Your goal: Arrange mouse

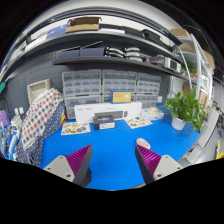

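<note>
1. The gripper [113,163] hung above a blue table [112,150], its two fingers spread wide with bare tabletop showing between them.
2. Nothing was held; the left pad [80,160] and the right pad [148,160] both showed magenta faces with no object against them.
3. A mouse could not be made out with certainty; the small items lay far beyond the fingers and were too small to name.
4. Those items sat at the far edge of the table: a dark box-like object [103,122] near the middle, with flat light-coloured things beside it.
5. Behind them stood a long white unit [100,108] with a yellow label [122,97] above it.
6. A wall of small drawers [108,85] rose behind that, under dark shelves [105,55] carrying boxes.
7. A green plant [186,108] in a white pot stood beyond the right finger, near the table's far right side.
8. A patterned cloth [38,118] hung over something beyond the left finger, well apart from the gripper.
</note>
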The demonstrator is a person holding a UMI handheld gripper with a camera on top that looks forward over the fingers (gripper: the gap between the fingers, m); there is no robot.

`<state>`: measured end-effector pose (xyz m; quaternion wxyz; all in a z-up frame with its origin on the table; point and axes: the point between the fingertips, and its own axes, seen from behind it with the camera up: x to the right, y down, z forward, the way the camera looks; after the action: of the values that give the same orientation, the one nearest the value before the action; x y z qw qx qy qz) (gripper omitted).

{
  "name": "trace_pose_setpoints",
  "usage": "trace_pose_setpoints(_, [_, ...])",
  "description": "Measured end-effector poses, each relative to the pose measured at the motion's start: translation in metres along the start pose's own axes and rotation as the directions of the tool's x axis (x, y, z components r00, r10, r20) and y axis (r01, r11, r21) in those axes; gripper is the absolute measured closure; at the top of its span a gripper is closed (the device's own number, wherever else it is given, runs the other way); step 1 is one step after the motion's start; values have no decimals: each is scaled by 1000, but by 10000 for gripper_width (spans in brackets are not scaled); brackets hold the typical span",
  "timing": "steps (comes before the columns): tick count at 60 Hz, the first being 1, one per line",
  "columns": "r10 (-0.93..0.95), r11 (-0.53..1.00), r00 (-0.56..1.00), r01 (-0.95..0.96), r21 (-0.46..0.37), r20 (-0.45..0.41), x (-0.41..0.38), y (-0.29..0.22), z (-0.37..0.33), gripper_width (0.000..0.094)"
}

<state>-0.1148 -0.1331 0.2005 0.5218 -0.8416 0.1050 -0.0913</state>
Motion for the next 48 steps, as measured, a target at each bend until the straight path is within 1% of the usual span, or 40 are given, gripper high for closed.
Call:
trace_pose_setpoints(7, [-6, 1000, 1000, 6, -1, -7, 7, 8, 3, 68])
trace_pose_setpoints(19, [8, 1000, 1000, -7, -19, 27, 27, 33, 22, 72])
trace_pose_setpoints(28, [10, 996, 999, -7, -89, 33, 61, 76, 38, 73])
trace_pose_setpoints(36, [5, 990, 1000, -3, -141, 18, 106, 110, 61, 75])
trace_pose_setpoints(43, [-7, 985, 1000, 10, -174, 21, 146, 126, 95, 81])
trace_pose_setpoints(48, [-10, 979, 999, 18, -204, 41, 166, 135, 125, 97])
